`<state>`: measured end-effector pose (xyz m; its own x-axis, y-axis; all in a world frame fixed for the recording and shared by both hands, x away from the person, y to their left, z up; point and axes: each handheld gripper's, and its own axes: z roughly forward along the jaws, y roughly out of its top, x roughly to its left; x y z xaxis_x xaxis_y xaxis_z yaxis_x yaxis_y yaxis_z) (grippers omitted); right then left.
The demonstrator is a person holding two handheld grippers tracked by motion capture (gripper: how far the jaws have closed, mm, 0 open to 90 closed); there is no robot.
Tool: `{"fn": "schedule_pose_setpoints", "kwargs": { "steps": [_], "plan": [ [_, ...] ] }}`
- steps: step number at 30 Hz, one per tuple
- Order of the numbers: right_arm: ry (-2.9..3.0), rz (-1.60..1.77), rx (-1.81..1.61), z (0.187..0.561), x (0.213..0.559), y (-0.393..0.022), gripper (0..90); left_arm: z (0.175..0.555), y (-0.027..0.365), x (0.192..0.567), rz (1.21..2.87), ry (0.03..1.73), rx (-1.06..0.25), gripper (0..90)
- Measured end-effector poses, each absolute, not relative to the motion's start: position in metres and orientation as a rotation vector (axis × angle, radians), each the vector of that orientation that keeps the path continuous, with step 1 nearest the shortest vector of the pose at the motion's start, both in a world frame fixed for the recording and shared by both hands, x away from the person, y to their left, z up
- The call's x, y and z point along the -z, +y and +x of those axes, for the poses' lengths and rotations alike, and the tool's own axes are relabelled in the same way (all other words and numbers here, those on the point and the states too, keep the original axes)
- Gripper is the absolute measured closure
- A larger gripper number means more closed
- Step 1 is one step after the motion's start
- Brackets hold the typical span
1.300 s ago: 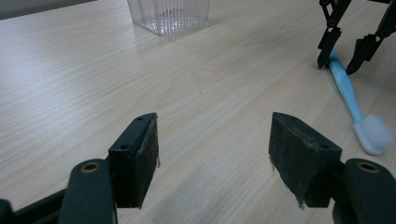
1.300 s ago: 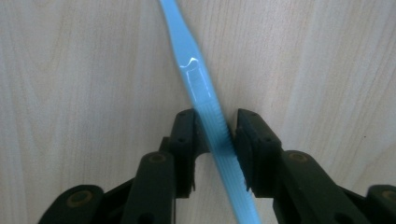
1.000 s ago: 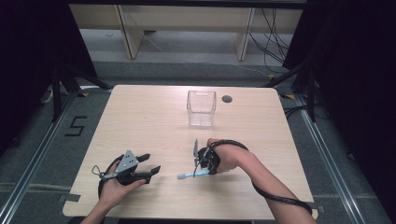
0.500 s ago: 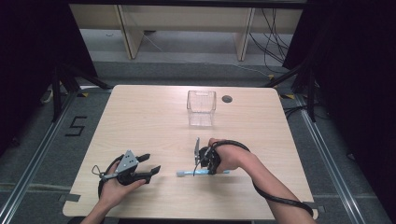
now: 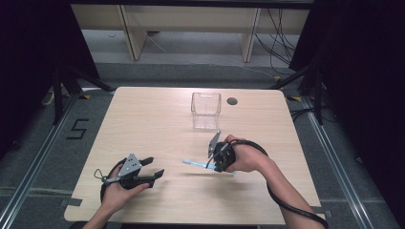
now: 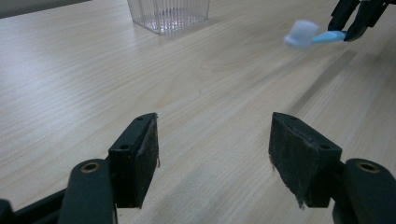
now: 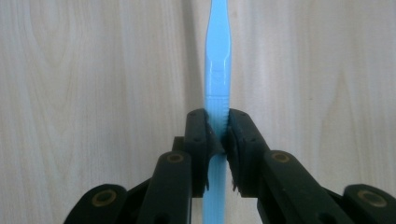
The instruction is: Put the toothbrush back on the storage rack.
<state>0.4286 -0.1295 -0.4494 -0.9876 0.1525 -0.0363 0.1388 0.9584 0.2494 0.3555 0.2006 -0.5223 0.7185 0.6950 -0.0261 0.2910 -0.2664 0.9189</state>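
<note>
A light blue toothbrush (image 5: 195,164) hangs level a little above the wooden table, with its shadow below it. My right gripper (image 5: 217,164) is shut on the handle, and the blue handle (image 7: 215,70) runs straight out between the pressed pads (image 7: 218,140). The white bristle head (image 6: 301,33) points toward my left gripper, and the right gripper's jaws (image 6: 355,21) show at its other end. My left gripper (image 5: 156,166) rests at the table's front left, open, with nothing between its pads (image 6: 212,154).
A clear ribbed plastic container (image 5: 206,110) stands upright at the table's far middle, its base (image 6: 168,14) also seen from the left gripper. A dark cable hole (image 5: 232,101) sits just right of it. The table's front edge (image 5: 191,222) lies near both hands.
The right gripper has risen and drifted slightly farther away, lifting the toothbrush off the table. The left gripper has stayed put.
</note>
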Motion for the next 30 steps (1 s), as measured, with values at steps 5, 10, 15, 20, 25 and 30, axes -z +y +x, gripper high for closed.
{"fn": "schedule_pose_setpoints", "kwargs": {
  "steps": [5, 10, 15, 20, 25, 30],
  "plan": [
    [3.011, 0.346, -0.579, 0.429, 0.444, -0.143, 79.1, 0.355, 0.201, 0.522, 1.862, 0.775, -0.476, 32.8],
    [2.963, 0.395, -0.701, 0.429, 0.441, -0.156, 79.1, 0.356, 0.201, 0.522, 1.858, 0.769, -0.469, 32.9],
    [2.936, 0.435, -0.742, 0.429, 0.442, -0.163, 79.1, 0.356, 0.200, 0.522, 1.853, 0.771, -0.472, 32.9],
    [2.899, 0.452, -0.791, 0.430, 0.442, -0.168, 79.1, 0.355, 0.200, 0.522, 1.853, 0.771, -0.473, 32.9],
    [2.830, 0.524, -0.888, 0.429, 0.440, -0.173, 79.1, 0.355, 0.201, 0.522, 1.852, 0.771, -0.473, 32.9],
    [2.781, 0.541, -0.937, 0.429, 0.439, -0.176, 79.1, 0.356, 0.201, 0.522, 1.856, 0.770, -0.471, 32.9]
  ]
}}
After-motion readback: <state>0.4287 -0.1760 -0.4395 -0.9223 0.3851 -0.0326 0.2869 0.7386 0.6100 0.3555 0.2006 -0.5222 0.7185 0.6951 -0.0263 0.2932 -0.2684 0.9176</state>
